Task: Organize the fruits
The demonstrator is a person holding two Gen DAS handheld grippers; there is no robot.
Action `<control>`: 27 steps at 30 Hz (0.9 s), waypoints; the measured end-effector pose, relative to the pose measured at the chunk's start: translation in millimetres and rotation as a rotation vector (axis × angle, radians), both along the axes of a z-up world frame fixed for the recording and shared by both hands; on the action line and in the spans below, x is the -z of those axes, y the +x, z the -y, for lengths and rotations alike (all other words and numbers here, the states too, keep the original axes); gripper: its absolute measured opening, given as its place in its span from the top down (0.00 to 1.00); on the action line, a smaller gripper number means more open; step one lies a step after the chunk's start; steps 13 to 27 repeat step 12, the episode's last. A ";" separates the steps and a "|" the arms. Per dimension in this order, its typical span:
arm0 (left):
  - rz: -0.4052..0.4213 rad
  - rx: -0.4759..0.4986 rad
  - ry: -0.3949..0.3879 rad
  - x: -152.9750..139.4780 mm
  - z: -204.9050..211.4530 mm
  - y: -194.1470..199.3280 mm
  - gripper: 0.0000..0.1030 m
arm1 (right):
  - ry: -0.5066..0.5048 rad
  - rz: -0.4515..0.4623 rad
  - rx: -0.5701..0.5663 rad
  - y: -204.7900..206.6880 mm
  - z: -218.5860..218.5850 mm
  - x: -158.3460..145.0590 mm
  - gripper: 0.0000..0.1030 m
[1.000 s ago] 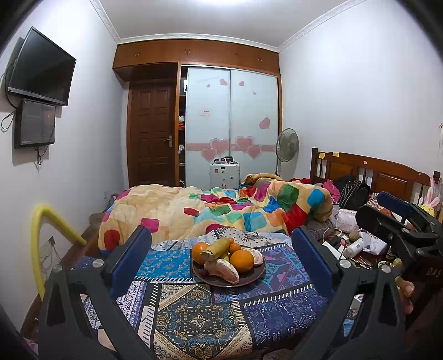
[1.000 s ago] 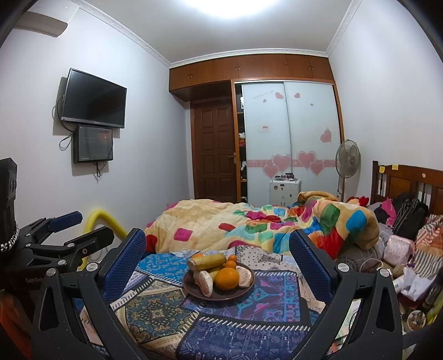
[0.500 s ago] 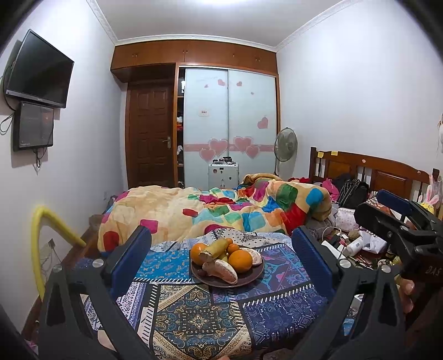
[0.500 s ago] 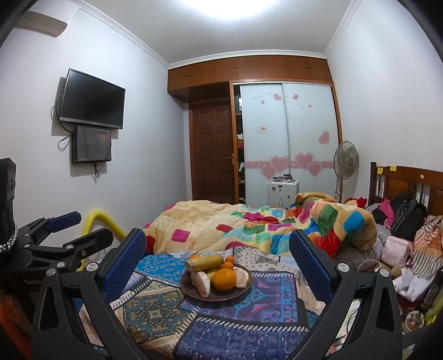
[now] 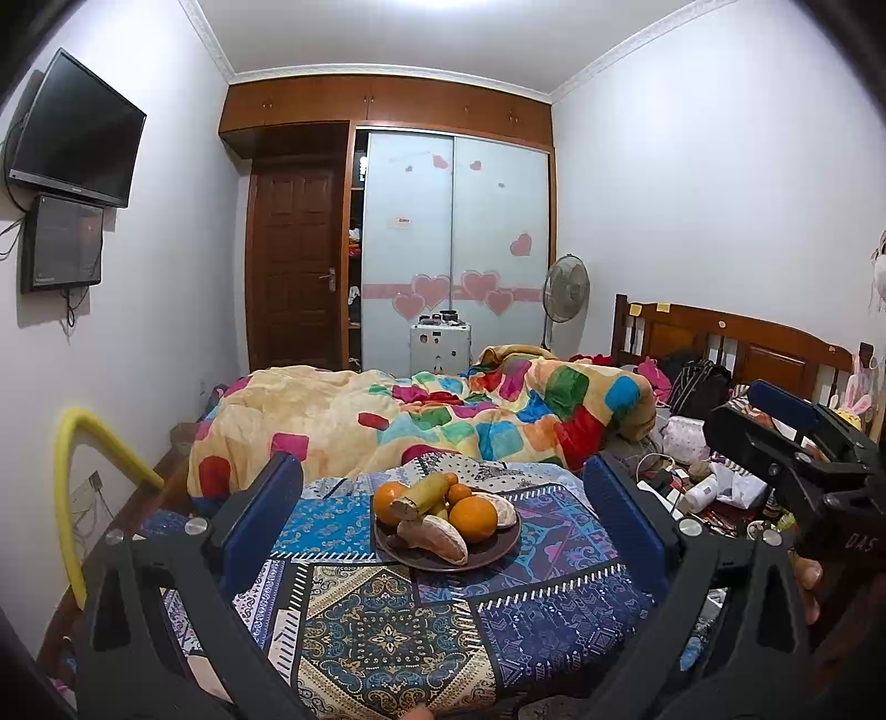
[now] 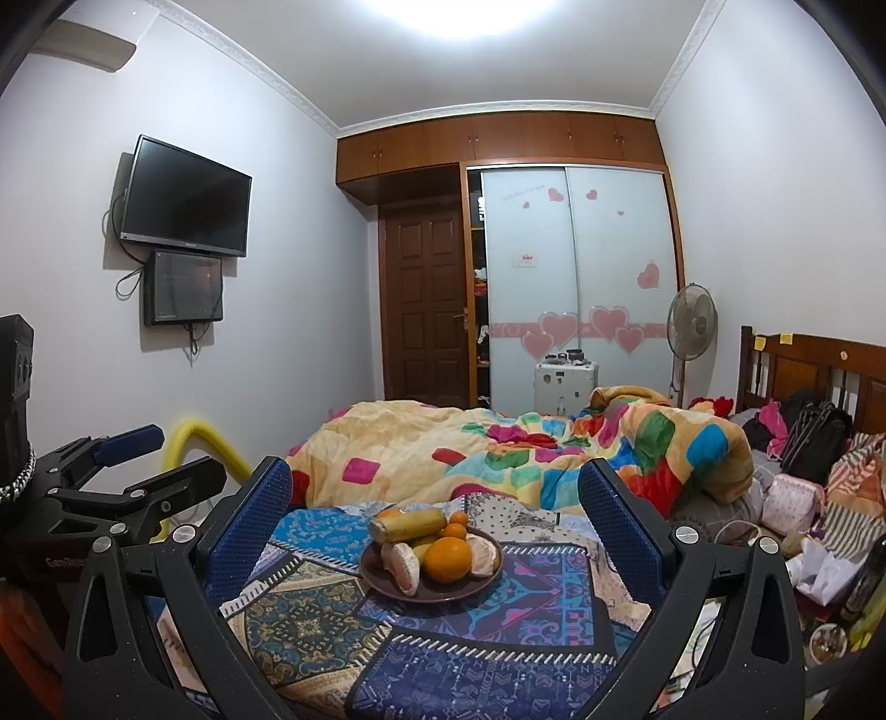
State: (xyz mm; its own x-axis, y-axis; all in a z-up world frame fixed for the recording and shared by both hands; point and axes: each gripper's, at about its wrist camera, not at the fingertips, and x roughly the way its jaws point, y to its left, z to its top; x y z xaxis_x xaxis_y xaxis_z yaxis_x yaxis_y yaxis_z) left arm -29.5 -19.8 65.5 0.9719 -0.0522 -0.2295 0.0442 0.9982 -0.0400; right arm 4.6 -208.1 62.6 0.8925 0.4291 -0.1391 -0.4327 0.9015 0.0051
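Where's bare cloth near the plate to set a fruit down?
Free patches: the patterned cloth on the near side of the plate, and the blue strip between the plate and the left gripper's left finger. Crowded: the plate itself, piled with fruit, and the clutter right of the cloth.

A bright white ceiling light [image 6: 470, 16] blows out overhead; fisheye bending and dark vignetting mark the edges; focus stays sharp.
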 end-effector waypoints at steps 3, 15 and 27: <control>0.004 -0.008 0.005 0.6 -0.1 -0.2 0.00 | 0.000 -0.001 0.001 0.9 -0.5 -1.0 0.00; -0.003 0.001 0.001 3.1 -1.3 -1.1 0.00 | -0.001 -0.007 0.000 2.3 -1.2 -0.2 0.00; -0.003 0.001 0.001 3.1 -1.3 -1.1 0.00 | -0.001 -0.007 0.000 2.3 -1.2 -0.2 0.00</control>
